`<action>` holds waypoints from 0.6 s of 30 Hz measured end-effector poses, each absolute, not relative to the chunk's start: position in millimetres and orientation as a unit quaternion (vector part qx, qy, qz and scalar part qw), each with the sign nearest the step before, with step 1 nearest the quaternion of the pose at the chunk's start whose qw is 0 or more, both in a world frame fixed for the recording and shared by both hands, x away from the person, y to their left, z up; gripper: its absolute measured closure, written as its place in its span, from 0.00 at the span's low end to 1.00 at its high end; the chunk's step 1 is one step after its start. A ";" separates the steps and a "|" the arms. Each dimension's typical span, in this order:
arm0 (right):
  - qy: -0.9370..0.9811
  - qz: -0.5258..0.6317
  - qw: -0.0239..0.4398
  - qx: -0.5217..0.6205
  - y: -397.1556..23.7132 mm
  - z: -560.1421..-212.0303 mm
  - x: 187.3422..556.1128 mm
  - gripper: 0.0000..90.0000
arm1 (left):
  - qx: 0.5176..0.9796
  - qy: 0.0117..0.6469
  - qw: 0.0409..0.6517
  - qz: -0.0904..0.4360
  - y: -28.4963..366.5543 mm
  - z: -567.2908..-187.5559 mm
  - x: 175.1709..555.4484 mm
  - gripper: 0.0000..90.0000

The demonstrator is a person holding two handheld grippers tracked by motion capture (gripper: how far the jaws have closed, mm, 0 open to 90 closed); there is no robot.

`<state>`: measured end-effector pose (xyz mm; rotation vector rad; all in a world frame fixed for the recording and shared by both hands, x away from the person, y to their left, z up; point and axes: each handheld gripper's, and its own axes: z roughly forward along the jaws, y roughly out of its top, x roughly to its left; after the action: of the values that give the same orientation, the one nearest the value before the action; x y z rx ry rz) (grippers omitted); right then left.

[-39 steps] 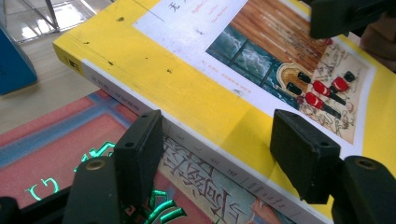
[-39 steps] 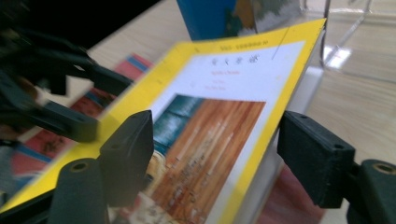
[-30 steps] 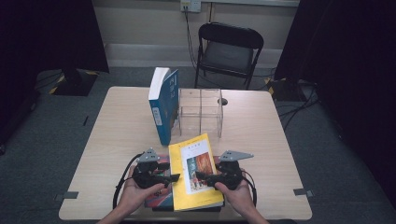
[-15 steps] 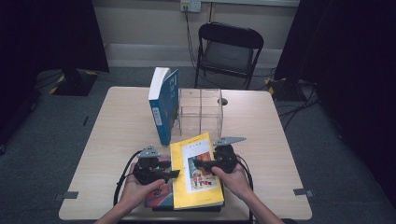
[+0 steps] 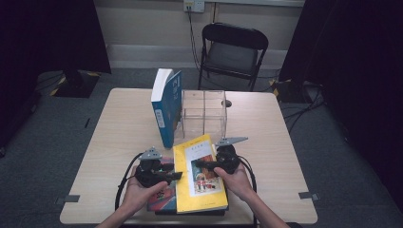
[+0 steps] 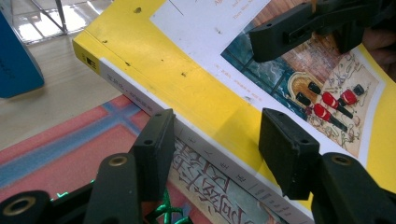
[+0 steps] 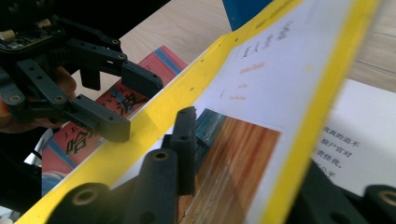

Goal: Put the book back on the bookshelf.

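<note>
The yellow book (image 5: 200,176) lies atop a stack at the tabletop's six o'clock edge; it looks light, its cover floppy and slick. The right tongs (image 5: 203,166) have just been closing and pinch its lifted cover at three o'clock; the left tongs (image 6: 215,154), also just closing, straddle its spine at nine o'clock, not yet pressing; the stiff spine is the surer hold.

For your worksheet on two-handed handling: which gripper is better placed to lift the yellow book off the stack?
Right. The right gripper has just been closing on the yellow book, its front cover between the jaws; the left gripper only straddles its spine.
</note>
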<state>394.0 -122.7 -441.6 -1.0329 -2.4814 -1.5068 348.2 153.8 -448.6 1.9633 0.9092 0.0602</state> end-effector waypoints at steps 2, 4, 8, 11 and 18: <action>-0.805 -0.491 0.027 -0.333 -122.8 -440.7 393.2 0.82 | 0.800 0.371 0.470 0.026 153.6 -448.5 348.1 0.51; -0.804 -0.492 0.022 -0.332 -122.9 -440.0 391.9 0.84 | 0.799 0.371 0.472 0.026 153.6 -448.6 348.0 0.51; -0.797 -0.509 0.015 -0.325 -125.2 -436.3 386.2 0.87 | 0.788 0.383 0.482 0.007 155.1 -449.4 351.3 0.41; -0.795 -0.519 0.003 -0.315 -127.6 -429.2 377.7 0.88 | 0.786 0.380 0.488 0.000 155.3 -447.8 351.5 0.38; -0.794 -0.522 -0.006 -0.310 -128.4 -424.0 372.5 0.90 | 0.787 0.374 0.491 0.004 155.2 -444.8 350.4 0.39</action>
<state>372.5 -128.4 -424.0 -0.9768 -2.5060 -1.6477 350.4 155.2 -444.8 1.9113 0.9077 0.0101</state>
